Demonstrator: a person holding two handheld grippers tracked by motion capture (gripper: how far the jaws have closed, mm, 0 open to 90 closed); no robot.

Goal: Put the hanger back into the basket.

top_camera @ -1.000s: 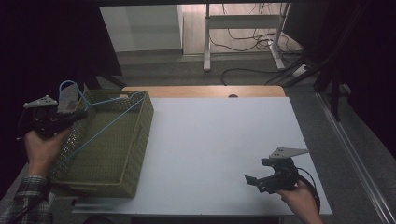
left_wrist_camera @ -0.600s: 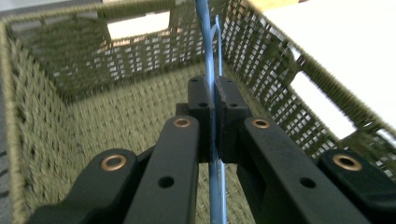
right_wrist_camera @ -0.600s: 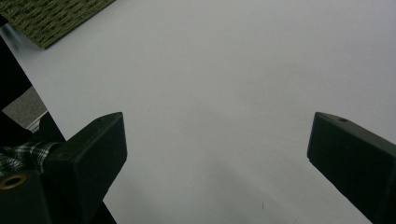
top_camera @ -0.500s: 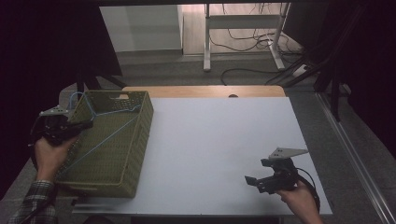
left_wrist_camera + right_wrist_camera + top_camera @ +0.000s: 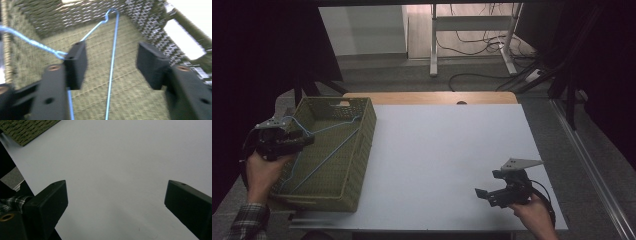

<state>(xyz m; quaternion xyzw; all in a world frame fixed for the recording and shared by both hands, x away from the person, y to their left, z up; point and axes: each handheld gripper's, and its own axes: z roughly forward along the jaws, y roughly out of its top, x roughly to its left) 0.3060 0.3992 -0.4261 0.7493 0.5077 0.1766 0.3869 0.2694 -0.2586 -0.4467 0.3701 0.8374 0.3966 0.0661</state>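
hanger [image 5: 112, 62]: thin blue wire, lies inside the green woven basket [image 5: 357, 165] at the bench's [image 5: 452, 150] left end. judged light, springy, slippery; best gripped at the twisted neck. left claw [image 5: 111, 65] jaws apart, astride the wire. right claw [image 5: 484, 194] jaws apart, empty, well apart.

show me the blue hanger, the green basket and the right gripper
blue hanger [image 5: 111, 62], left gripper view, on its long straight wire
green basket [image 5: 366, 131], high view, on its right wall
right gripper [image 5: 484, 194], high view, between its jaws
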